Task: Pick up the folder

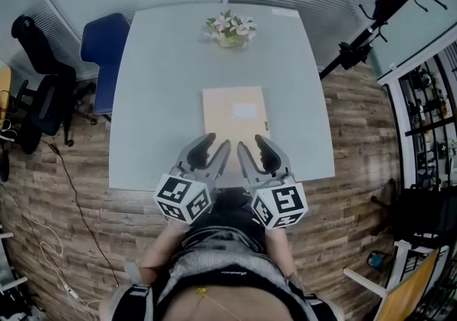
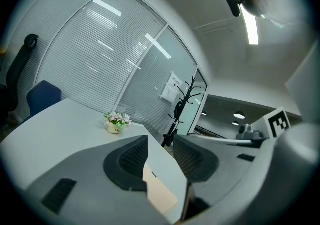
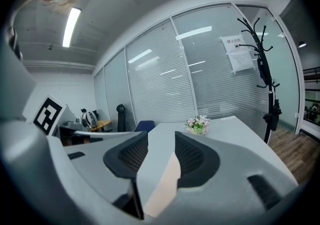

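Observation:
A beige folder (image 1: 235, 114) lies flat on the pale grey table (image 1: 150, 134), its near edge by the table's front. My left gripper (image 1: 214, 147) and right gripper (image 1: 253, 147) hover side by side over that near edge, both open with nothing between the jaws. In the left gripper view the folder (image 2: 160, 195) shows low in the gap of the left gripper (image 2: 161, 156). The right gripper view shows the folder (image 3: 162, 186) likewise, below and beyond the right gripper (image 3: 161, 156). I cannot tell whether either gripper touches it.
A small pot of flowers (image 1: 230, 29) stands at the table's far middle. A blue chair (image 1: 106, 45) and a black chair (image 1: 36, 91) stand to the left. A black coat stand (image 1: 378, 13) rises at the far right, shelves (image 1: 428, 113) beyond it.

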Available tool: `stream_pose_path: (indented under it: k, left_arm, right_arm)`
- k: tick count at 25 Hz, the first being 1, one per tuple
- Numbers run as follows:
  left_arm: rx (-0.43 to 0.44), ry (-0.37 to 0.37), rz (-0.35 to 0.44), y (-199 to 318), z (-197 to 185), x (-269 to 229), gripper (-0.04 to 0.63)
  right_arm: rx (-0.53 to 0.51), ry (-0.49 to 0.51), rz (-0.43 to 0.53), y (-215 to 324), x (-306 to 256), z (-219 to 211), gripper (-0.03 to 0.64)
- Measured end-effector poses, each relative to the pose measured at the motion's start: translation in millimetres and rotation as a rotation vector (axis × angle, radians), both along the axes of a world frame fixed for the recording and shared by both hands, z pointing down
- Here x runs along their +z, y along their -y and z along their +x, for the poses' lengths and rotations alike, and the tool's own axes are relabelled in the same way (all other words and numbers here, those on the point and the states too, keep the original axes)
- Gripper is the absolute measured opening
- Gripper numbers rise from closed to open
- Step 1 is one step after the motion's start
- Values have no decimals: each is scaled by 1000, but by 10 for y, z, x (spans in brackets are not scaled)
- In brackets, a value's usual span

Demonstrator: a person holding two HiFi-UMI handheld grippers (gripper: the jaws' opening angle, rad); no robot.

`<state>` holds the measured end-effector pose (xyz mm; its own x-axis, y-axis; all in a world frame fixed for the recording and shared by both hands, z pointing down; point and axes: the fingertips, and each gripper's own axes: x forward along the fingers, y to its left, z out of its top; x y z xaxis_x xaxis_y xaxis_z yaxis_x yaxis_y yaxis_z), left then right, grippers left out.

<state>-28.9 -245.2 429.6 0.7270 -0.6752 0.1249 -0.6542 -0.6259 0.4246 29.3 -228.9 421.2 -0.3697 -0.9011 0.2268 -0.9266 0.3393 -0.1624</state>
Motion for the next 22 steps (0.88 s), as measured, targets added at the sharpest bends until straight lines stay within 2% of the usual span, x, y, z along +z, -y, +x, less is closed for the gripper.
stream_pose_path:
  k: [4,8,15,17,22]
  left_arm:
    - [-23,-3,-35,175,63,130,132]
    - [-28,-8,-122,353,155,379,143]
    - [-90,119,-176,655,203,885,147]
    - [-103,140,-219,727,194,1085,149]
    - [-159,174,-332,878,61,1560,160]
  right_arm:
    - [-8,-7,-32,171,122,114,169]
    - [-20,-2,-88,381,336,241,169]
    - [-37,-25,-208,688,835,439,172]
    - [-36,-38,-252,755,1021,518,194]
    - [-11,-81,-348,858,1483,769,199]
